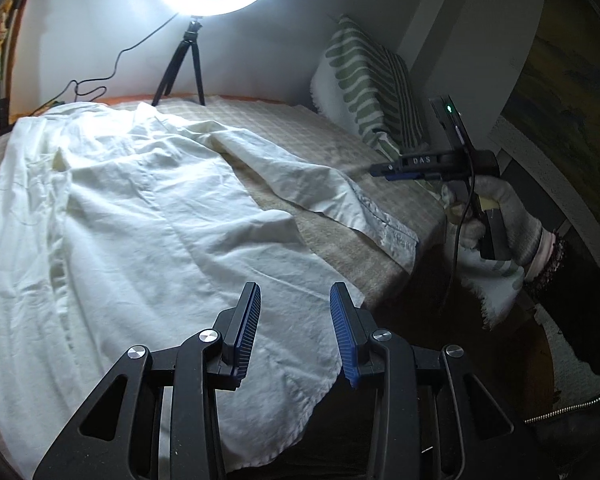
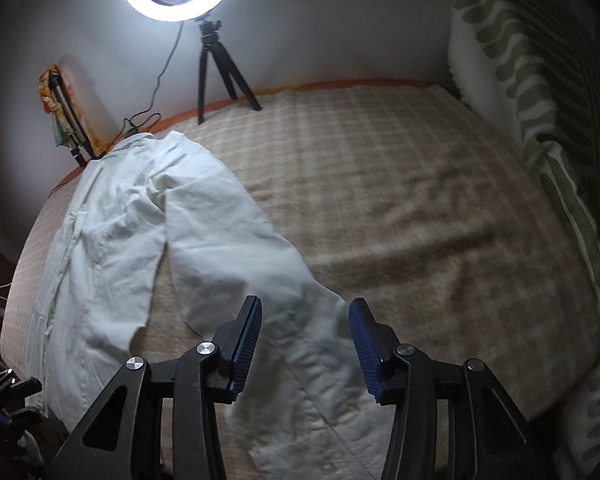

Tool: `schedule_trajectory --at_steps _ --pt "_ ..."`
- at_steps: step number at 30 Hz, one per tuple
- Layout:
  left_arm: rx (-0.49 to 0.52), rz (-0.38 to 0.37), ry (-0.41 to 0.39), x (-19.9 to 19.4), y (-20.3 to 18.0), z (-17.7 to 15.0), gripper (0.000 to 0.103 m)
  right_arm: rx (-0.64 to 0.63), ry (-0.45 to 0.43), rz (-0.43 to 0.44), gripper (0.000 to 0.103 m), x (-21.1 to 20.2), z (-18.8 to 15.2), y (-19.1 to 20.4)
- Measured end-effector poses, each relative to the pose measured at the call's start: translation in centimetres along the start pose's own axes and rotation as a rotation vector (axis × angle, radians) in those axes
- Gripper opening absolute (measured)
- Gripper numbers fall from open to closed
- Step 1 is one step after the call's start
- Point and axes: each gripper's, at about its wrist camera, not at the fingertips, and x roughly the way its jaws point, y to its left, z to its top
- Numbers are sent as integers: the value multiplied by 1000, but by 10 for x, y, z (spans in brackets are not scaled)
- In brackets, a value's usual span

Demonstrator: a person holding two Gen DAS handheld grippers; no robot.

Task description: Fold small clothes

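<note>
A white long-sleeved shirt (image 1: 132,208) lies spread flat on a beige checked bedspread (image 1: 340,248). One sleeve (image 1: 324,188) stretches right toward the bed's edge. My left gripper (image 1: 294,300) is open and empty, hovering over the shirt's near hem. In the right wrist view the shirt (image 2: 112,240) lies at left and its sleeve (image 2: 300,320) runs down between the fingers of my right gripper (image 2: 304,312), which is open just above the sleeve's cuff end. The right gripper also shows in the left wrist view (image 1: 384,170), held by a gloved hand beyond the cuff.
A lit ring light on a small tripod (image 1: 184,64) stands at the far edge of the bed, with its cable (image 1: 88,88) trailing left. A green and white patterned pillow (image 1: 372,88) leans at the right. The bed's right edge (image 1: 416,264) drops to dark floor.
</note>
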Motion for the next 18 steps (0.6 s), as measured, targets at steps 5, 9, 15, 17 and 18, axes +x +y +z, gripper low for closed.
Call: schedule_trajectory --at_steps 5,9,15,17,18 --pt "8 9 21 8 0 2 34 134 25 -23 54 6 -25 -51" --pt "-7 36 33 10 7 4 41 184 51 -21 54 12 -43 -69" --pt "-27 71 47 5 22 5 41 195 60 -16 56 12 -60 -72" --pt "-32 81 44 2 26 5 41 186 67 -24 56 10 -65 -71" --pt "-33 85 42 1 27 5 41 174 74 -34 56 10 -67 -69"
